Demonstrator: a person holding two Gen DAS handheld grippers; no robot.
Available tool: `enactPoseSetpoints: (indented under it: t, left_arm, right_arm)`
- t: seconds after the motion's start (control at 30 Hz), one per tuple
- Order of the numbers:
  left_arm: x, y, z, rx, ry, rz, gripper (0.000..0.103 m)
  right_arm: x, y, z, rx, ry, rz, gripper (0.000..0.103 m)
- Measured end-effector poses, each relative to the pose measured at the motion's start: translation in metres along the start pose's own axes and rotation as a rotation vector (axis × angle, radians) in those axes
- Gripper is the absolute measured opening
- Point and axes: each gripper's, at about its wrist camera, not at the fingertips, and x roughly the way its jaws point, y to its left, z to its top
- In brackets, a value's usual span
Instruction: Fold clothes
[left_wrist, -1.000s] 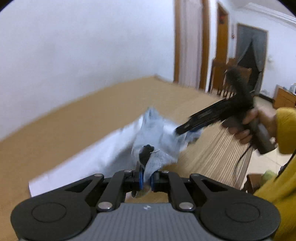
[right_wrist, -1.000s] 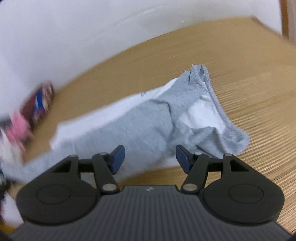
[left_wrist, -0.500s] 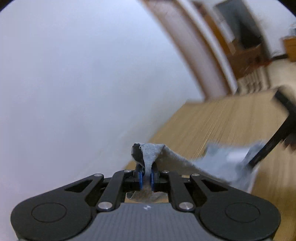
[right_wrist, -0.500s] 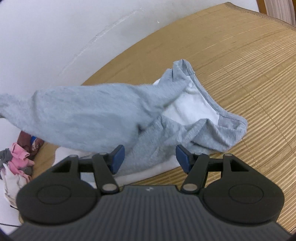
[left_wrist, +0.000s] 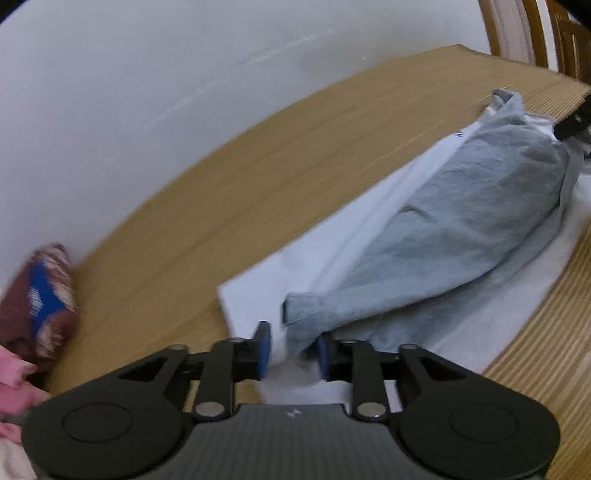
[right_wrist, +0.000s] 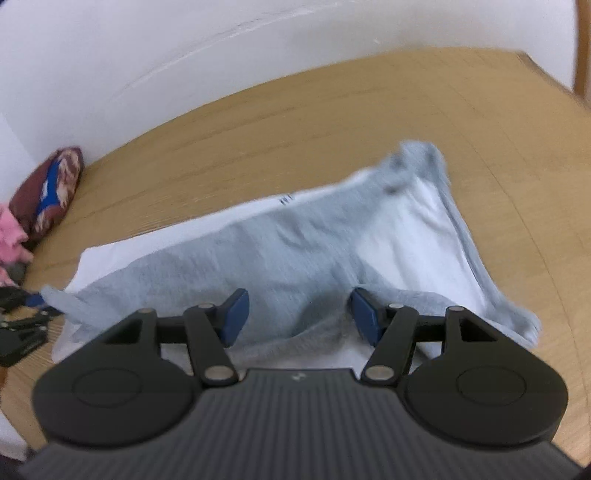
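No text is legible; the small dark print on the white cloth (right_wrist: 286, 199) is blurred.

One grey-white garment (right_wrist: 295, 243); one maroon cushion (right_wrist: 48, 192); two hand-held grippers (left_wrist: 291, 349) (right_wrist: 297, 314).

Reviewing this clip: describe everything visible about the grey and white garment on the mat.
The garment is a soft, knit-looking top, white in the body with grey sleeves and trim. It lies rumpled on the woven mat, one grey sleeve drawn lengthwise across the white body. The sleeve's cuff end sits between the left gripper's opening jaws, which no longer pinch it. The right gripper hovers open over the near edge, holding nothing.
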Motion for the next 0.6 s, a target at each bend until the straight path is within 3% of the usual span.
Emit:
enactPoseSetpoints:
  t: [0.13,0.23,0.33,0.43,0.53,0.6]
  left_arm:
    - [-0.008,0.000,0.001,0.012,-0.019,-0.006,0.035]
    - [-0.008,-0.002,0.004,-0.022,-0.016,-0.004,0.037]
    - [0.000,-0.003,-0.002,-0.051,0.022,0.021,0.041]
    - [0.005,0.010,-0.016,-0.144,0.095,0.058,0.041]
    - [0.002,0.026,-0.027,-0.275,0.146,0.063,0.042]
    - [-0.007,0.032,-0.031,-0.348,0.139,0.047,0.050]
  right_arm:
    - [0.013,0.026,0.015,-0.082,-0.035,0.006,0.063]
    - [0.026,0.048,0.015,-0.196,-0.004,0.025,0.063]
    - [0.044,0.061,0.005,-0.335,0.063,-0.028,0.063]
    - [0.059,0.060,-0.012,-0.461,0.123,-0.135,0.064]
    - [0.052,0.057,-0.012,-0.471,0.122,-0.153,0.065]
    - [0.041,0.064,-0.010,-0.496,0.093,-0.147,0.066]
